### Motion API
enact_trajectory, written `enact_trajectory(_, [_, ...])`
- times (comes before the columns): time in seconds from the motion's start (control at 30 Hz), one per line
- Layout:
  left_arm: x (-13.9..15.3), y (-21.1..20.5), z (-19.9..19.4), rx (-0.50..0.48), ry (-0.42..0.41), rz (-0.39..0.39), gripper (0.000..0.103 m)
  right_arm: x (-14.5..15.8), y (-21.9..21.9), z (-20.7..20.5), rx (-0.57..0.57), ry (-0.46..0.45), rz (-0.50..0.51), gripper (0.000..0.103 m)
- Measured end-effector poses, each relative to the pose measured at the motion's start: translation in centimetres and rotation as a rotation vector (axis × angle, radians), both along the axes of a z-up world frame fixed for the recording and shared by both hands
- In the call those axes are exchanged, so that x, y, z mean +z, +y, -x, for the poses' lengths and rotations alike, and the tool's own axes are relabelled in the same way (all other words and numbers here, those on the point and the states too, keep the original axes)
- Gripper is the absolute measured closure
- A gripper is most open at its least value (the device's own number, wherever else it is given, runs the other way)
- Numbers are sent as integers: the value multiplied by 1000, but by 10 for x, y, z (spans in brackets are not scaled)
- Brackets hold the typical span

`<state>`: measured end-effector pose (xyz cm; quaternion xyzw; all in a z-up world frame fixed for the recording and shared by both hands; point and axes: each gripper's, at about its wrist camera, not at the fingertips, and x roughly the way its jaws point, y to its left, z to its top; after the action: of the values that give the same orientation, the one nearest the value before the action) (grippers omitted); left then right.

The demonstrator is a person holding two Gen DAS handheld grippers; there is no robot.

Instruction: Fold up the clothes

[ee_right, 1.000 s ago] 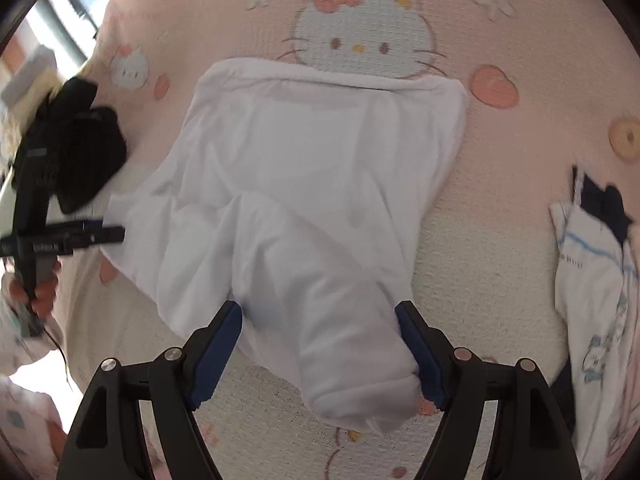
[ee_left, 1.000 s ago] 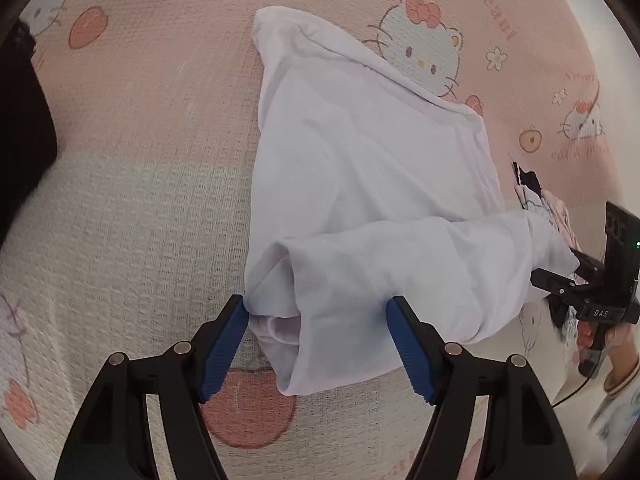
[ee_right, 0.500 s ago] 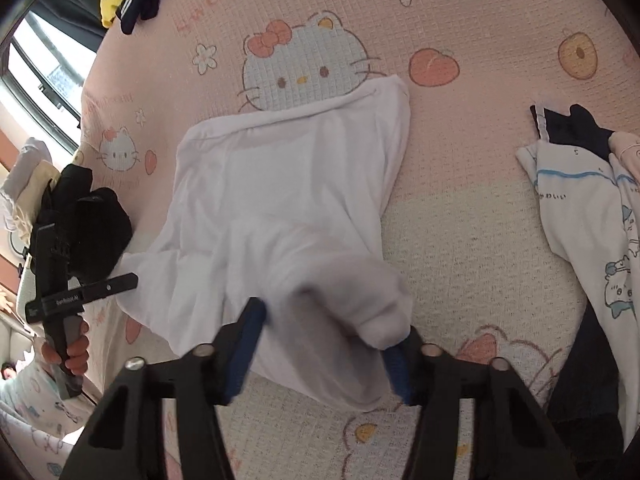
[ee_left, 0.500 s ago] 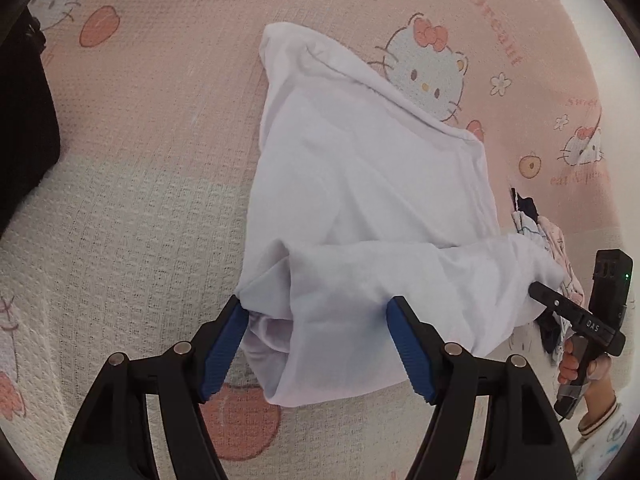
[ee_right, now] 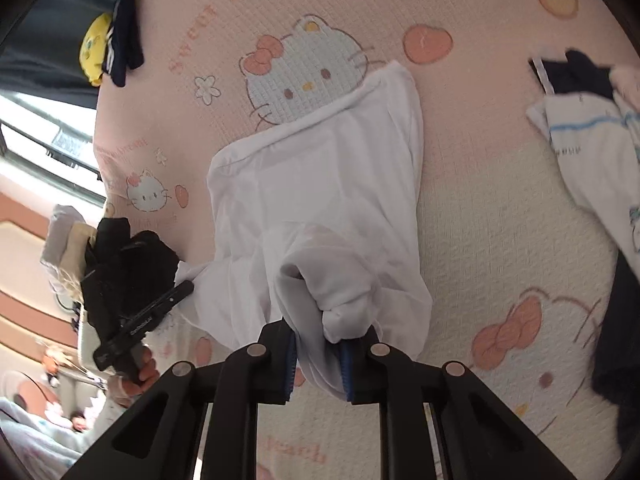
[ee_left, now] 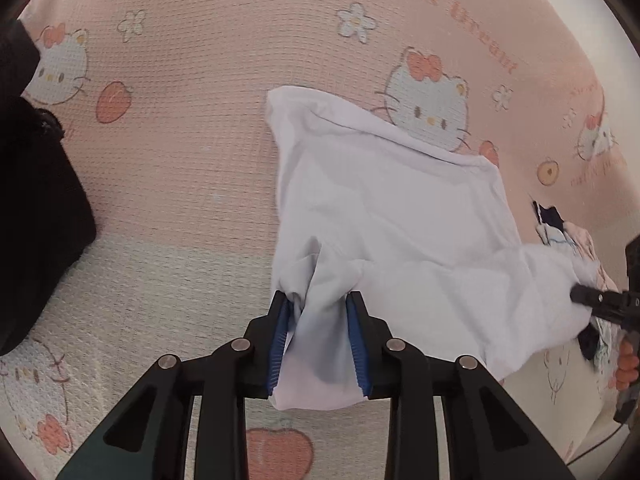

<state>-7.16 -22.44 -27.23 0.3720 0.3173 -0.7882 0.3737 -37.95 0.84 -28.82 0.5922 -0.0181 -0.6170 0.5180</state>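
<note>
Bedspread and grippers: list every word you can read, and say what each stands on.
"Sweet Dream": pink bedspread, in coral script, partly cropped in the right wrist view.
Small pink script beside the little cat prints on the bedspread: too small to read.
White label on the left gripper: too blurred to read.

White garment (ee_left: 392, 240), plain, no print. Bedcover (ee_left: 180, 160) under it: pink at 12 o'clock, cream at 6 o'clock, waffle weave, printed with white cat faces with coral bows, coral strawberries, white flowers, pink lettering. Left gripper (ee_left: 318, 336): black frame, blue pads (ee_left: 280, 340). Right gripper (ee_right: 318, 360): same black, same blue. Black cloth heap (ee_left: 36, 240) at 9 o'clock in left view. White clothes (ee_right: 588, 148) with pale blue stripe and navy trim at 2 o'clock in right view.
</note>
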Motion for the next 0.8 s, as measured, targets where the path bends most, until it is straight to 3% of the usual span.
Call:
enact_trajectory(0.13, [-13,-12,-11,27,4,-79,77,-19,3,6,-35,-12,-95,87])
enact_trajectory(0.23, [-19,-12,-13,22,-36,-57,77,-35,8,16,-88,-45,-137,88])
enact_trajectory(0.33, [-20,-12,-13,33,-99,6,77,-38,7,21,-106,3,-166,88])
enact_trajectory(0.43, [-23,-20,-21,42,-48,-49,77,-39,2,23,-102,-3,-176,88])
enact_trajectory(0.53, [-17,-19,-28,33,0,-44,77,-27,-7,7,-3,148,-175,86])
enact_trajectory(0.6, [-14,-18,-29,41,-19,-34,75,-16,-12,-4,40,247,-168,72])
enact_trajectory(0.67, [-15,-18,-29,39,-44,-49,63,-5,-14,-12,57,330,-163,39])
enact_trajectory(0.73, [-12,-13,-28,16,-63,-26,47,3,-14,-11,64,357,-143,34])
enact_trajectory(0.8, [-8,-4,-25,-11,-104,27,41,10,-16,-12,62,391,-166,33])
